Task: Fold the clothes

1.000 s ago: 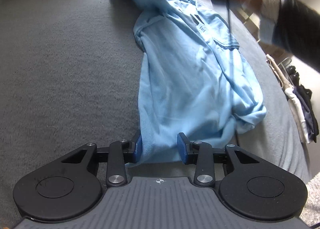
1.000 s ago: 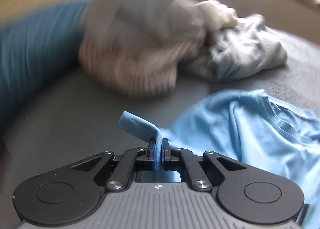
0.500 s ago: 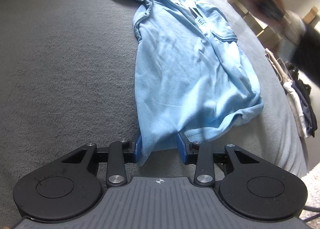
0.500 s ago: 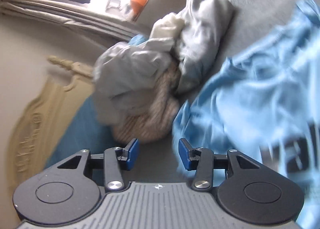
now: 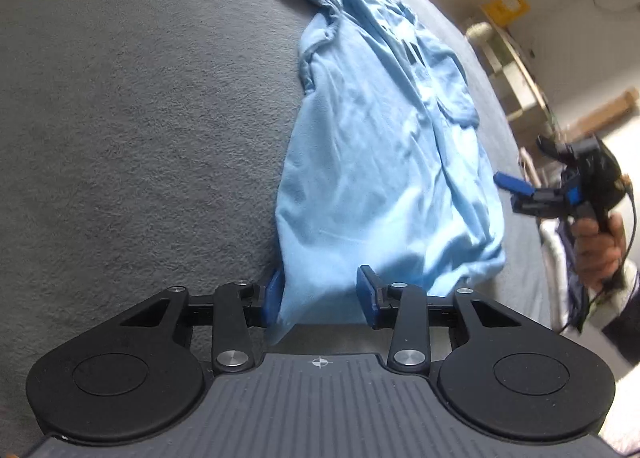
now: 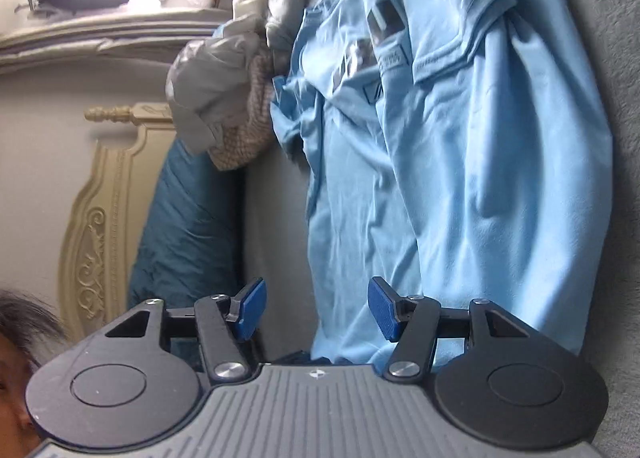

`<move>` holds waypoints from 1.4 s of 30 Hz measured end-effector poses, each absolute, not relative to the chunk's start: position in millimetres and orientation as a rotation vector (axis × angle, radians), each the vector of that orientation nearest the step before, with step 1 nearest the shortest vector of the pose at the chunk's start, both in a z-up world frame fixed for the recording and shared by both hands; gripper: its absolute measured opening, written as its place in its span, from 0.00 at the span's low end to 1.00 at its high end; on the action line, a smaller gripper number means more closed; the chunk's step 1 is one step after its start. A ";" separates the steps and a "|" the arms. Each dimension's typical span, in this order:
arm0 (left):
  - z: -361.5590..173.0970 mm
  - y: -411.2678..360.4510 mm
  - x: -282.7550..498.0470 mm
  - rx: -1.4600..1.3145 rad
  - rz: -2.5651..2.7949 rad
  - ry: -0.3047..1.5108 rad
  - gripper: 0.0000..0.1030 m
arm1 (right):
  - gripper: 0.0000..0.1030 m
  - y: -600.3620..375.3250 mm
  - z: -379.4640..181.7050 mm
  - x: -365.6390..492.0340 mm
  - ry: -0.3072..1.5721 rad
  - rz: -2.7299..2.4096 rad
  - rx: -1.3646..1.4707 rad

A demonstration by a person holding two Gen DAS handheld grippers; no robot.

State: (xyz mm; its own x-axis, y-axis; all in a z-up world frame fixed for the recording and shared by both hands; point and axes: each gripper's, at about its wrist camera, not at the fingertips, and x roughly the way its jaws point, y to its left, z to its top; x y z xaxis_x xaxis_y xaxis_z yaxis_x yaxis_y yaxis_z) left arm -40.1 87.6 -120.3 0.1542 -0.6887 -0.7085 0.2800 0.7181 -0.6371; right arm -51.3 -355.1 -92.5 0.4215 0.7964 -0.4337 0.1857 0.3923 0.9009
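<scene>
Closing on the hem of the light-blue cotton T-shirt (image 5: 376, 162) lying lengthwise on the grey bed (image 5: 140, 118), the left tongs (image 5: 320, 292) should pinch firmly while the empty right tongs (image 6: 316, 308), opening, take the opposite hem corner.

— What lies around the left tool (image 5: 320, 290)?
— A grey blanket (image 5: 140, 118) under it and stretching far to its left. Ahead and off to its right stands a wooden shelf (image 5: 516, 70), with a yellow box (image 5: 506, 4) beyond it.
— And by the right tool (image 6: 316, 310)?
— A cream carved headboard (image 6: 104, 210) to its left, a teal cushion (image 6: 188, 218) just ahead of its left finger, and a bright windowsill (image 6: 100, 30) far ahead.
</scene>
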 end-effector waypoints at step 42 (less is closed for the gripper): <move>-121.1 81.3 -87.9 -0.286 -0.938 1.232 0.04 | 0.28 -103.1 -92.4 157.8 0.861 0.379 -0.213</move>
